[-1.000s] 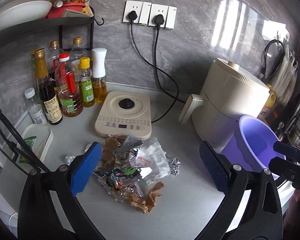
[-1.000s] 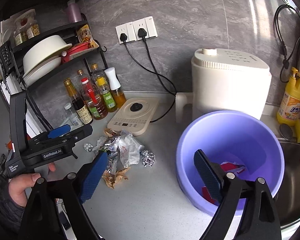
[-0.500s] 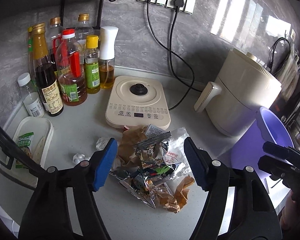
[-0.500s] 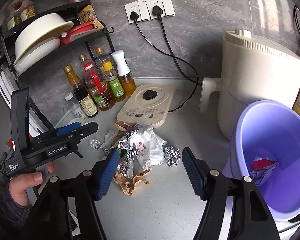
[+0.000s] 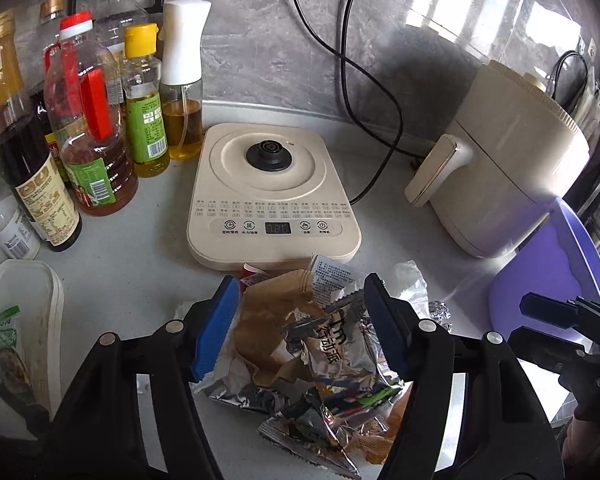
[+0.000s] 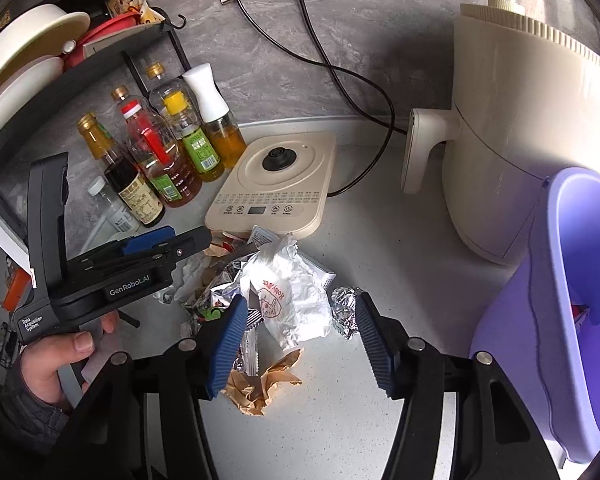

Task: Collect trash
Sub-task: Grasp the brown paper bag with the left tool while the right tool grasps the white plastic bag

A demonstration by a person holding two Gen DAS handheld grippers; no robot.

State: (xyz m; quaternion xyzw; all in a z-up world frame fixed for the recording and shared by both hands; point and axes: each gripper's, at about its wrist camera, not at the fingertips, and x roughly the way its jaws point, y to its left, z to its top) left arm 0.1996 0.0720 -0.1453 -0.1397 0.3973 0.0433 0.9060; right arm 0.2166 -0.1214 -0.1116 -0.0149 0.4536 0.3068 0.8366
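Trash was heaped on the grey counter right in front of the cream induction cooker, a messy pile of foil snack wrappers, brown paper and a white crumpled wrapper. A little foil ball sat just to the side of it, toward the purple bucket.

Left gripper was basically on top of the pile, jaws spread wide with the brown paper and the silver snack packet sitting between the two blue pads. Nothing pinched yet as far as I could tell; the pads looked apart from the wrappers or barely brushing them. Right gripper was also spread wide, hovering over the near edge of the pile with the white wrapper lined up between its fingers, empty.

So both were close, but I'd say the left one was nearer and deeper in. The pile didn't have much of a long axis, it just sprawled from the cooker's front edge toward the camera, so the left only needed to squeeze. The bucket stood well off to the right, next to the air fryer, which is a long carry for the left hand.
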